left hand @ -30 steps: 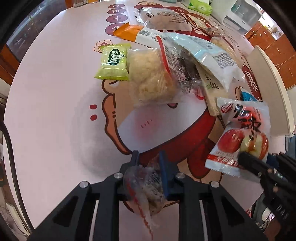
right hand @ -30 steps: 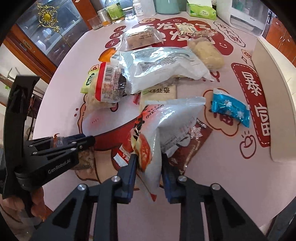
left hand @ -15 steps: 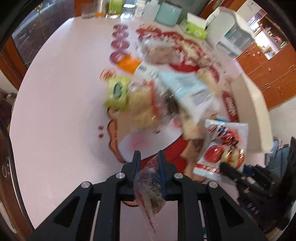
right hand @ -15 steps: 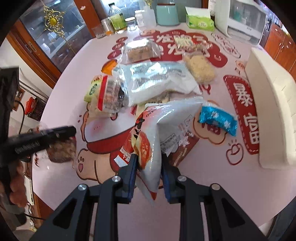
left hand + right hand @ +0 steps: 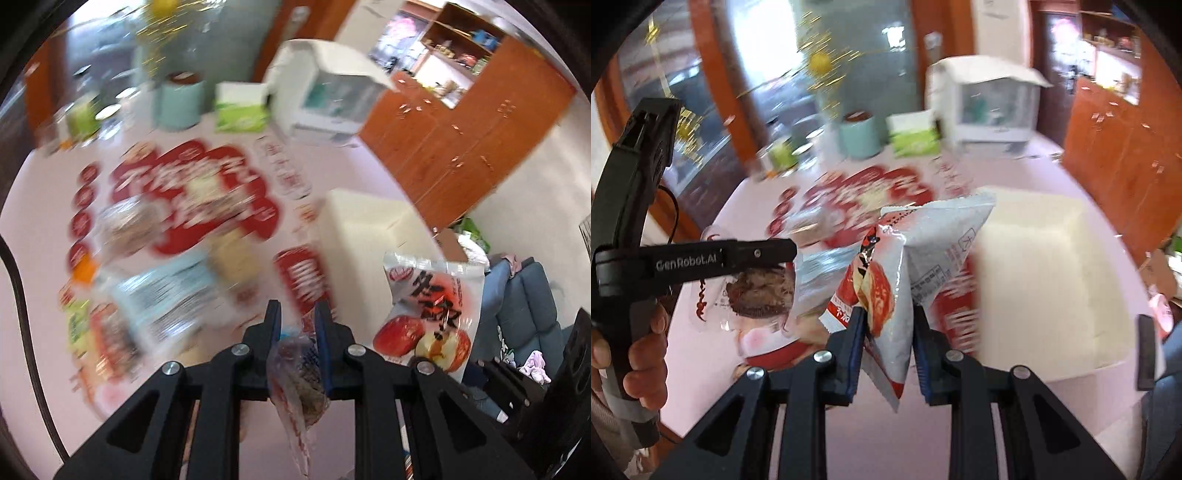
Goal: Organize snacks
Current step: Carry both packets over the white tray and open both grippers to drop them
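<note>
My left gripper is shut on a small clear packet with a brown snack, held up in the air; the packet also shows in the right wrist view. My right gripper is shut on a white and red apple-print snack bag, also lifted; the bag shows in the left wrist view. A cream white box stands on the table at the right, just beyond the bag. Several other snack packs lie blurred on the pink table.
At the table's far edge stand a mint canister, a green tissue box and a white appliance. Wooden cabinets and a blue sofa lie to the right. The left hand-held gripper body fills the left.
Both grippers have risen and tilted up with their packets, so the far table edge and room now show. The view has swung right toward the cream box.
</note>
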